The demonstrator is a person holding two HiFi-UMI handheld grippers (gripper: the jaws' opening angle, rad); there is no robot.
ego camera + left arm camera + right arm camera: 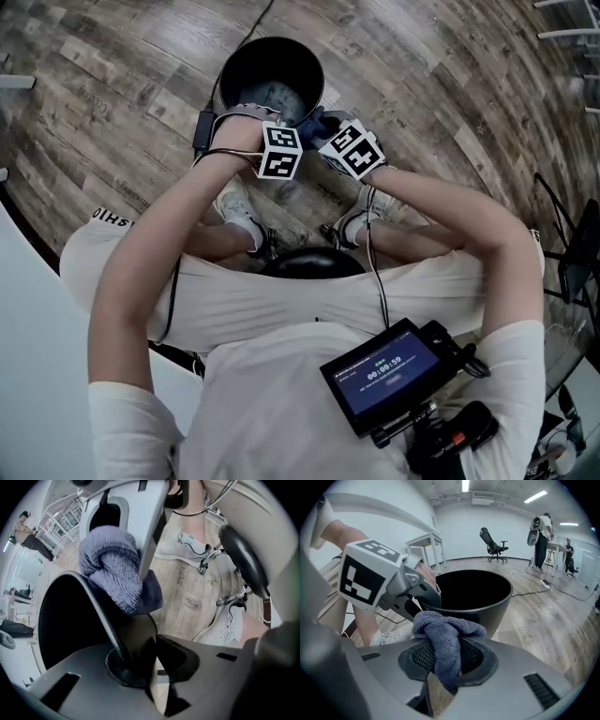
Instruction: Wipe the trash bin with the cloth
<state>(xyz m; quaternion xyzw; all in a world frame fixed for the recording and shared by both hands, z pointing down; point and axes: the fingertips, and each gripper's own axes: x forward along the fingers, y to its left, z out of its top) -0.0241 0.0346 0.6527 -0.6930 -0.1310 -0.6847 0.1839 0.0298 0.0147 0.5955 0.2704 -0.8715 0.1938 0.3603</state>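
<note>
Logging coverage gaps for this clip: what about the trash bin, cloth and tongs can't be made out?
Left gripper view: the trash bin's inside is plain black, so dirt cannot be told.
Right gripper view: the cloth's lower end vanishes between the right tongs; the bin's base sits behind them.
Head view: the left tongs and the bin's near rim lie under the marker cubes.

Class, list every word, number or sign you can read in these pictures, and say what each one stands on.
"00:00:59": on the small screen at the person's chest.
"tasks": printed sideways on the wooden floor, as far as it can be read.
Other lines on that screen: too small to read.
Letters on the white clothing: too blurred to be sure.
Marker cubes: black-and-white squares only, no words.
</note>
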